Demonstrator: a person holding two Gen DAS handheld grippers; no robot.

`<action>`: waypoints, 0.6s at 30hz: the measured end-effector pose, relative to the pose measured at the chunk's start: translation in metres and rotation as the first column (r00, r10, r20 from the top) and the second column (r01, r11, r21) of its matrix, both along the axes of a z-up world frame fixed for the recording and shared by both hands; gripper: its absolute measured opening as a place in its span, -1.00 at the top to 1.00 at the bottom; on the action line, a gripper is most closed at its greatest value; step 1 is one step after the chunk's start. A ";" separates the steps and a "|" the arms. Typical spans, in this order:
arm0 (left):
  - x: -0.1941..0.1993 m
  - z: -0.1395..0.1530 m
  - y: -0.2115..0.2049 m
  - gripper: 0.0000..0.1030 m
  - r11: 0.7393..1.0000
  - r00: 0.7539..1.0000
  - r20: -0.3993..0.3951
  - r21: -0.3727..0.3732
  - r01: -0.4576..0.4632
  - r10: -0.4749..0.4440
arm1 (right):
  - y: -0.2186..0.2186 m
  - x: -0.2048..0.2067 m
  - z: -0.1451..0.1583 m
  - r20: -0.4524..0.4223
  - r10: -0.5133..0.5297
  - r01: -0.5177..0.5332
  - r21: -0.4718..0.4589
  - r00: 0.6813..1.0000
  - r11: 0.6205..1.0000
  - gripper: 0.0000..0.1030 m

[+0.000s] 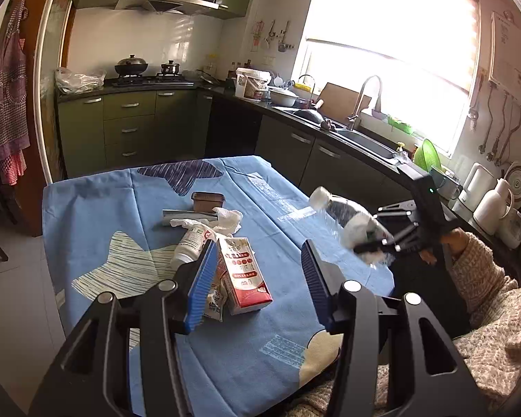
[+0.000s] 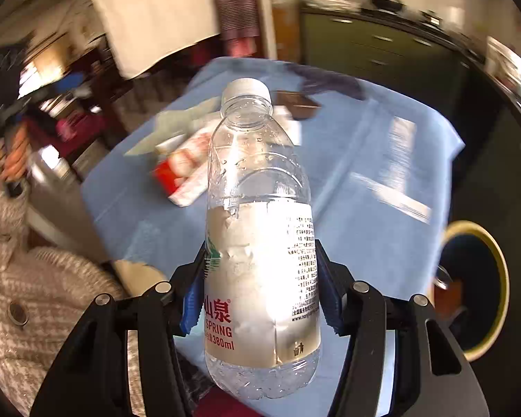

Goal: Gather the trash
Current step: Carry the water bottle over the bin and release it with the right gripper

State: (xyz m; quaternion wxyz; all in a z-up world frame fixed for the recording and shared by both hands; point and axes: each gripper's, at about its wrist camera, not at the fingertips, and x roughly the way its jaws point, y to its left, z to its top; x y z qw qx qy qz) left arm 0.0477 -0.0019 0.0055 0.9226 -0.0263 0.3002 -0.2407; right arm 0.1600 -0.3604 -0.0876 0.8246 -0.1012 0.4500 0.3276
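My right gripper (image 2: pixel 260 288) is shut on a clear plastic water bottle (image 2: pixel 260 243) with a white cap and holds it in the air over the table's right edge; both also show in the left wrist view, gripper (image 1: pixel 375 248), bottle (image 1: pixel 350 224). My left gripper (image 1: pixel 257 278) is open and empty above the table, just over a red and white carton (image 1: pixel 243 274). A white bottle (image 1: pixel 191 241), crumpled tissue (image 1: pixel 222 220), a grey strip (image 1: pixel 187 215) and a brown tub (image 1: pixel 207 201) lie behind the carton.
The table has a blue patterned cloth (image 1: pixel 104 215). A round bin with a yellow rim (image 2: pixel 476 288) stands on the floor right of the table. Kitchen counters, a sink (image 1: pixel 364 139) and a stove run along the back and right.
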 end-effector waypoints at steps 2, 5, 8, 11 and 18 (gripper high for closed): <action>0.000 -0.001 -0.002 0.06 1.000 1.000 -0.001 -0.003 0.008 -0.008 | -0.048 0.031 -0.005 -0.011 -0.193 0.193 -0.019 0.981 0.981 -0.07; 0.002 -0.006 -0.004 0.03 1.000 1.000 -0.014 -0.002 0.011 -0.011 | -0.120 0.076 -0.023 -0.042 -0.460 0.456 -0.073 0.887 0.887 -0.08; 0.006 -0.009 -0.007 0.02 1.000 0.999 -0.031 0.005 0.016 -0.015 | -0.166 0.112 -0.054 -0.087 -0.601 0.585 -0.154 0.795 0.796 -0.08; 0.010 -0.012 -0.013 0.00 0.999 0.999 -0.043 0.017 0.028 -0.027 | -0.188 0.142 -0.080 -0.105 -0.663 0.641 -0.181 0.741 0.746 -0.08; 0.020 -0.029 -0.039 -0.05 0.995 0.991 -0.106 0.055 0.086 -0.080 | -0.216 0.181 -0.126 -0.153 -0.752 0.730 -0.179 0.641 0.659 -0.75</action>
